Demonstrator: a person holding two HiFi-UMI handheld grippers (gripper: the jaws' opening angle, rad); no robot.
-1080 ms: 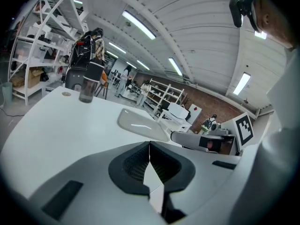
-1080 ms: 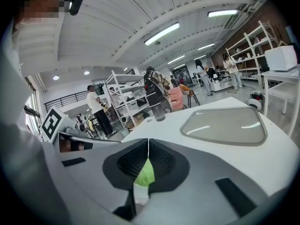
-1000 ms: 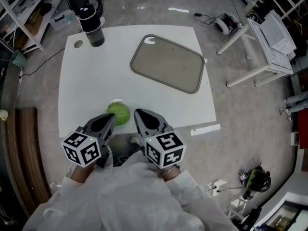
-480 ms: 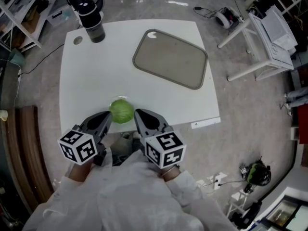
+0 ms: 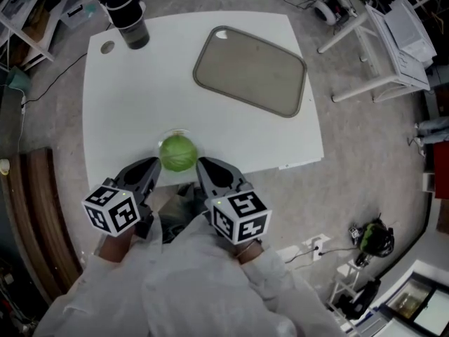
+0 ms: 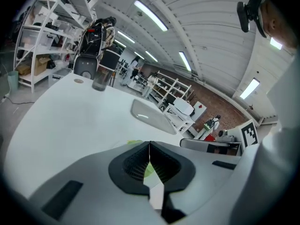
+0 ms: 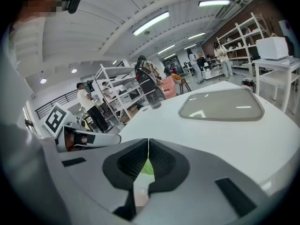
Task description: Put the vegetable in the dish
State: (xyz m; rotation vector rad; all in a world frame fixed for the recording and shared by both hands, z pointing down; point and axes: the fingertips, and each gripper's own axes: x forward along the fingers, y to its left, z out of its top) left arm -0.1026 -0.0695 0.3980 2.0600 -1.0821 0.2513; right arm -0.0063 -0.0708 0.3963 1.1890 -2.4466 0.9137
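A round green vegetable (image 5: pixel 177 152) lies on the white table (image 5: pixel 126 111) near its front edge. The dish, a flat grey tray (image 5: pixel 250 71), rests at the table's far right. My left gripper (image 5: pixel 150 166) is just left of the vegetable and nearer to me, its jaws shut and empty. On the vegetable's other side, my right gripper (image 5: pixel 204 166) is also shut with nothing held. In the left gripper view, a sliver of the green vegetable (image 6: pixel 149 171) shows past the closed jaws, with the dish (image 6: pixel 150 116) beyond. The right gripper view shows the dish (image 7: pixel 220 105) ahead.
A dark cup (image 5: pixel 135 32) stands at the far left corner beside a round hole (image 5: pixel 106 47) in the tabletop. A white rack (image 5: pixel 382 41) stands on the floor to the right. Cables and gear lie on the floor (image 5: pixel 372 251).
In the head view, the table and vegetable have shifted upward. Both grippers stay shut on either side of the vegetable; the left one sits slightly lower and farther left.
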